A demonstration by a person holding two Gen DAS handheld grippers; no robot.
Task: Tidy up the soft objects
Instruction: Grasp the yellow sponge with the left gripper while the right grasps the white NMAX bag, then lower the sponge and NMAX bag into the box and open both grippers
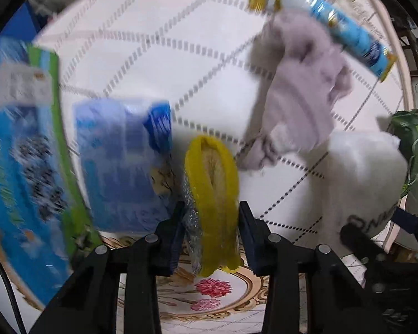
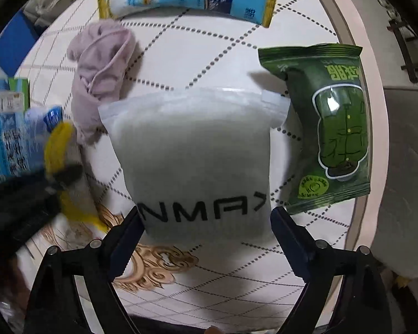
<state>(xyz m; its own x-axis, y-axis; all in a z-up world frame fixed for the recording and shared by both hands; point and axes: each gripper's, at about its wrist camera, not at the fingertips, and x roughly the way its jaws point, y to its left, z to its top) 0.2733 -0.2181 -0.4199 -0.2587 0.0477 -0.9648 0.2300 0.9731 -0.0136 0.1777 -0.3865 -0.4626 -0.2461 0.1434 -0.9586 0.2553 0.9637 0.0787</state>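
The left gripper (image 1: 211, 233) is pinching a soft yellow scouring sponge with a silvery mesh side (image 1: 210, 194), its pads pressing both faces; light and squashy, it should hold well by the middle. The right gripper (image 2: 204, 220) is straddling a white frosted zip pouch of soft padding (image 2: 192, 153), jaws wide, pads beside its near edges but not clearly squeezing; slick film, so grip low. Both tools are pointing steeply down at the round quilted table (image 2: 223, 41). The sponge is sitting left of the pouch.
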